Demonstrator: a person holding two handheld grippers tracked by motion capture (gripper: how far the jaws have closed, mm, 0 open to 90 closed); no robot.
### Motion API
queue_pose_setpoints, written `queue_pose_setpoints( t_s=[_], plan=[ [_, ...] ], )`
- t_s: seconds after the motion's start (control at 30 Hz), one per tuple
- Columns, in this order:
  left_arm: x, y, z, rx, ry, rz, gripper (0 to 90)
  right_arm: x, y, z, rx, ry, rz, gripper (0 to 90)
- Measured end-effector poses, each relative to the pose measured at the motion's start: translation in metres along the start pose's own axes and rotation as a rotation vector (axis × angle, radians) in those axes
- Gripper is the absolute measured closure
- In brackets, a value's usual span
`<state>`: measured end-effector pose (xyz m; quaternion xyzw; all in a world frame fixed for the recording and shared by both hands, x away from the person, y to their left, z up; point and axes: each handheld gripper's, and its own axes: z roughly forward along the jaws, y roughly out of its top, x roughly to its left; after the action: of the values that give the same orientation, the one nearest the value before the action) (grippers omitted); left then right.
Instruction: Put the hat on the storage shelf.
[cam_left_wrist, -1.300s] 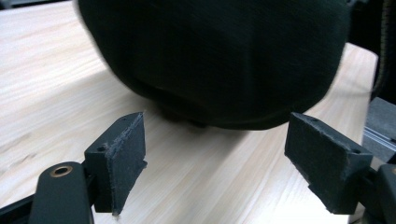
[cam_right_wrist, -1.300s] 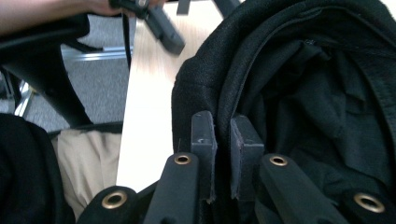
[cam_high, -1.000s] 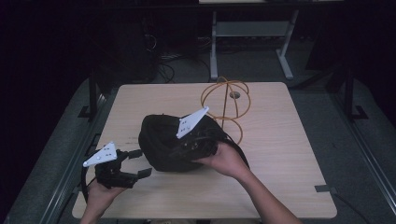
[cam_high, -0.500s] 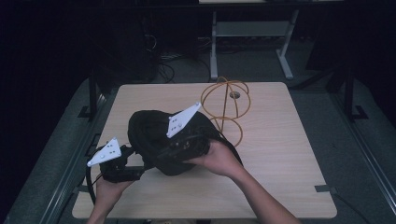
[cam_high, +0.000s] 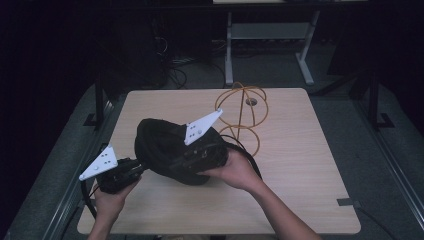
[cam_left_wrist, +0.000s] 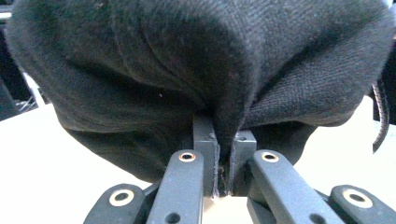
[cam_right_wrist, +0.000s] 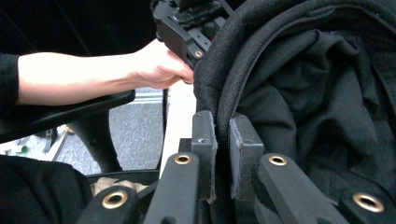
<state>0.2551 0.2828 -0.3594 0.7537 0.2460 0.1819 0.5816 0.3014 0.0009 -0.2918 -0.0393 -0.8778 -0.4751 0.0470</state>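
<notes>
While both tongs pinch its edges, the black cloth (cam_high: 172, 152) sags.

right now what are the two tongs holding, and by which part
Both hold the black fabric bag: the left tongs pinch a fold at its edge, and the right tongs clamp its rim.

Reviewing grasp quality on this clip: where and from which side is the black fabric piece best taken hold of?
Best gripped at its rolled edge, coming in from the outer sides. The black garment is limp, so only a folded hem gives the pads something firm. The left gripper is shut on a pinched fold at its left edge, and the right gripper is shut on the rim opposite, which holds it spread above the table.
</notes>
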Motion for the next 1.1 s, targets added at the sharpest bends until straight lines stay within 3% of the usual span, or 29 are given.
queue_pose_setpoints(
  t_s=[0.23,0.4,0.5,0.77,1.1],
  plan=[
    [-0.002,0.027,-0.008,0.000,0.029,0.063,86.0,-0.006,-0.005,-0.014,-0.066,-0.032,0.036,78.6],
    [-0.004,0.047,-0.005,0.012,0.024,0.087,86.1,-0.010,-0.012,-0.019,-0.098,-0.049,0.062,76.0],
    [-0.005,0.057,-0.001,0.047,0.030,0.107,86.2,-0.011,-0.016,-0.023,-0.124,-0.066,0.068,72.9],
    [0.005,0.072,0.008,0.106,0.019,0.101,86.2,-0.011,-0.027,-0.047,-0.173,-0.117,0.083,50.1],
    [0.012,0.085,0.010,0.107,0.022,0.110,86.2,-0.008,-0.069,-0.077,-0.161,-0.210,0.120,41.6]
  ],
)
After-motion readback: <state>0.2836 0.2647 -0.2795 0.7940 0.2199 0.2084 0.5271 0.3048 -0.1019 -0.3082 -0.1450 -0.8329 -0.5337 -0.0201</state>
